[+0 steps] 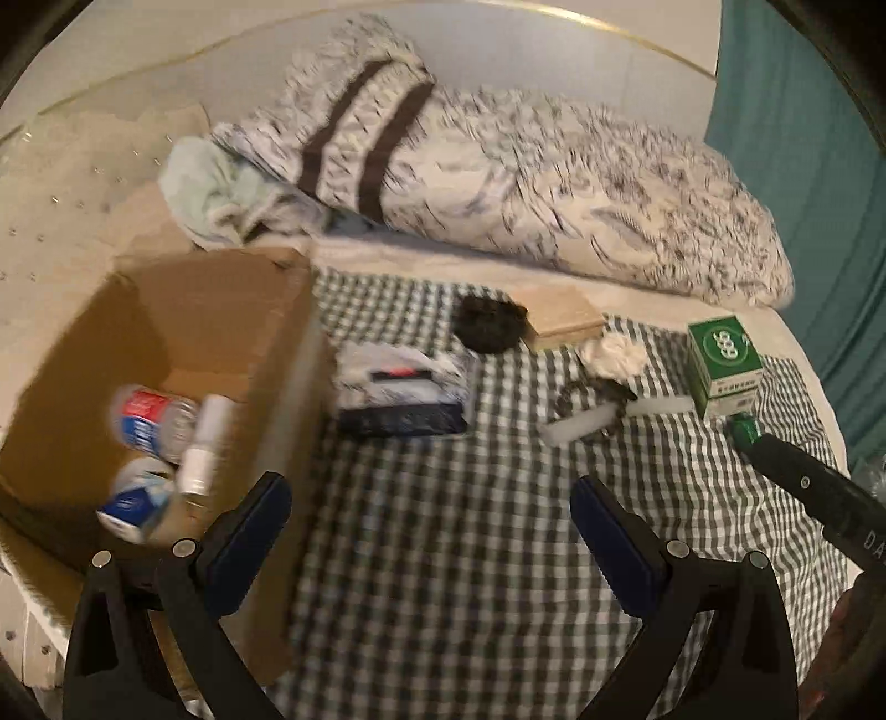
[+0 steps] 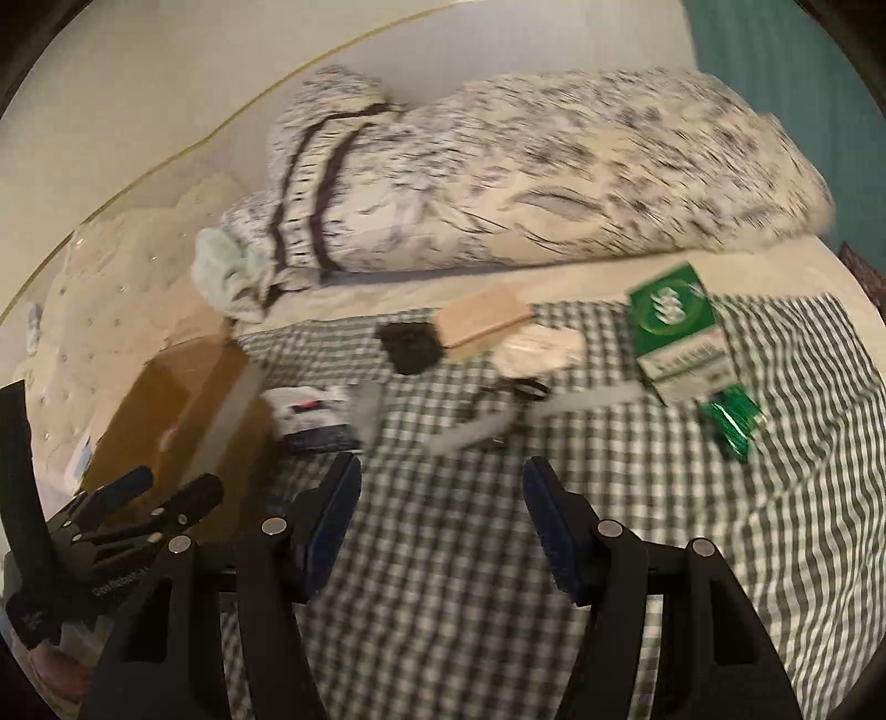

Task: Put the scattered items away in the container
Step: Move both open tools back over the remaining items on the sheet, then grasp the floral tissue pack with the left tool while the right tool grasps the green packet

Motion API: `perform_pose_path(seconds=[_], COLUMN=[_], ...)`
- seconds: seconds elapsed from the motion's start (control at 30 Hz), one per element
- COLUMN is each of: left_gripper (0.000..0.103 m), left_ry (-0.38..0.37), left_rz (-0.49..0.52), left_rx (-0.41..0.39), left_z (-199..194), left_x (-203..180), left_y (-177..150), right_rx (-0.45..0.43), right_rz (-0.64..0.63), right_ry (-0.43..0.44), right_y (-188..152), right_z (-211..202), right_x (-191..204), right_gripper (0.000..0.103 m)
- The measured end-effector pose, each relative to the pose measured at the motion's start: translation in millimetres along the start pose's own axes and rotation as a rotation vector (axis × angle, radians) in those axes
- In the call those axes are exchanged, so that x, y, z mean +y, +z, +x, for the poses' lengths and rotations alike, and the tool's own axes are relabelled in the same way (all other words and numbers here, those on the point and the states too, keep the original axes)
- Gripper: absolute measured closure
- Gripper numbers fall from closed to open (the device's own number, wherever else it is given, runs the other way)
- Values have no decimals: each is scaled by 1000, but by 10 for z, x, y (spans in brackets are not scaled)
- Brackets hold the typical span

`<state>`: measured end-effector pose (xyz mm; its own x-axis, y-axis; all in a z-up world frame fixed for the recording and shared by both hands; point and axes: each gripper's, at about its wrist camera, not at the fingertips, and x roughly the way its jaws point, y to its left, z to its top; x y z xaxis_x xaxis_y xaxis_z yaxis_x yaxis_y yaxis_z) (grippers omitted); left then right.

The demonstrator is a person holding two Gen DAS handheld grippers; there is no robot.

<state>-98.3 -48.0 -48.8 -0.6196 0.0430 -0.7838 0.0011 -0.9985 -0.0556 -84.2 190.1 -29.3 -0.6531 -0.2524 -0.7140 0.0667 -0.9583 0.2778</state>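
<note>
Three containers sit in the brown cardboard box [image 1: 166, 343]; one green carton [image 1: 722, 363], two white tubes [image 1: 578, 423] lie scattered; left claw [image 1: 431, 531] and right claw [image 2: 440, 520] both gape empty.

Pale wall [image 1: 498, 50], teal curtain [image 1: 803, 138]

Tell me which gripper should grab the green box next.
Probably the right. The green box lies on the right of the checked cloth, ahead of the open, empty right gripper. The left gripper, also open and empty, sits by the cardboard box.
</note>
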Motion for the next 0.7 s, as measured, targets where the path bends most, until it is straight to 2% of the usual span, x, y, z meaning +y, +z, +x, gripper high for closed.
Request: perform_pose_path(seconds=[0.23, 0.6, 0.7], left_gripper=[0, 0, 0], left_ry=[6, 148, 136], left_rz=[-33, -41, -77], left_rx=[58, 49, 67], left_z=[497, 1276, 1420], left_x=[-143, -251, -196], left_y=[60, 250, 280], right_rx=[27, 38, 51], right_rz=[63, 169, 184], right_ry=[-94, -291, -325], right_y=[0, 41, 35], right_z=[202, 471, 574], right_x=[-508, -1256, -1399], right_gripper=[42, 42, 42])
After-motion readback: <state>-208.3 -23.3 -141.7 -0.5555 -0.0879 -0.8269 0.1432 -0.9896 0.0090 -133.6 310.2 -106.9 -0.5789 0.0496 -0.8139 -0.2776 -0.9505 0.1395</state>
